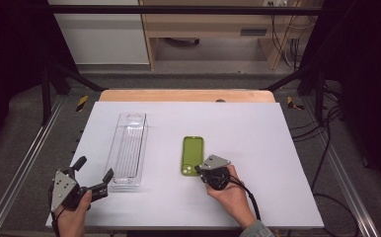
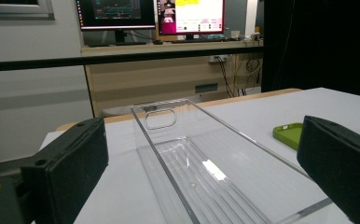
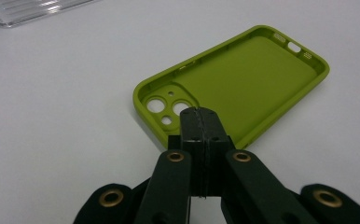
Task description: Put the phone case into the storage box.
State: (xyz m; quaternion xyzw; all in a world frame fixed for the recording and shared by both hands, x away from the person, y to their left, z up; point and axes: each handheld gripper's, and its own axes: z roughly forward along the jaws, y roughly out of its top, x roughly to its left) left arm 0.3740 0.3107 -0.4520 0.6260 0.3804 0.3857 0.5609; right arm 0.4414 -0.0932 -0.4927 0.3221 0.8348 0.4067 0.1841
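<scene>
Counter (image 1: 257,128), white, is seen from the high view with a green phone case (image 1: 192,155) lying open side up near its middle and a clear plastic tray (image 1: 128,148) to the left of it, well apart. The right gripper (image 1: 198,170) is set at the case's near end; whether its fingers touch or pinch the rim is too small to tell here. The left gripper (image 1: 95,173) is held at the tray's near end with fingers spread.

Left gripper view: two black fingers (image 2: 71,163) are seen wide apart at either side, both cut off by the frame. The tray (image 2: 201,163) lies between and beyond them, untouched, its near end cut off. A corner of the case (image 2: 287,134) is partly hidden behind the right-hand finger.

Right gripper view: the gripper (image 3: 200,116) has fingers pressed together, tips over the case's (image 3: 243,79) near rim beside the camera cut-outs. The rim there is hidden, so a pinch cannot be told. A tray corner (image 3: 33,9) is cut off at top left.
</scene>
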